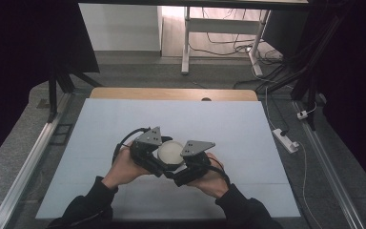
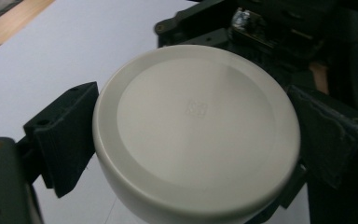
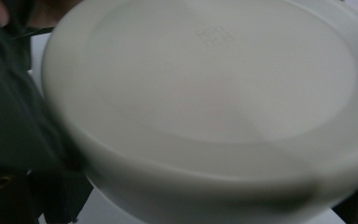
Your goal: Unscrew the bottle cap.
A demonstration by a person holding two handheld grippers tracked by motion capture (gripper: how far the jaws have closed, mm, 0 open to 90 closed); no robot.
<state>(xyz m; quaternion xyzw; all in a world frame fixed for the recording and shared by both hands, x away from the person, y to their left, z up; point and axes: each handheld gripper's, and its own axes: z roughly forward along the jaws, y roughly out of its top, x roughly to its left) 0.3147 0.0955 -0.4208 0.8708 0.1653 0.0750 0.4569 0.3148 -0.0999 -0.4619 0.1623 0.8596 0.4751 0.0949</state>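
- At the near middle of the bench [image 1: 124, 124], the left tool [image 1: 159, 155] and right tool [image 1: 183, 160] meet around a round white container [image 1: 170, 150].
- In the high view the container sits between the two tools, its flat round top facing up; the grey three-cornered plates flank it on either side.
- Left tool: in the left gripper view its jaws stand on opposite sides of the container [image 2: 196, 130], pressed against the side wall, so it is clamped on the container.
- Right tool: in the right gripper view the container [image 3: 214, 107] is very close and blurred. A dark jaw lies against its left side; the other jaw is barely seen at the lower right edge. Whether this tool grips cannot be told.
- The lid bears a small square embossed mark [image 2: 196, 108] near its centre.
- A hand [image 1: 124, 167] holds each tool; dark sleeves enter from the bottom edge.
- Whether the container rests on the bench or is lifted cannot be told.
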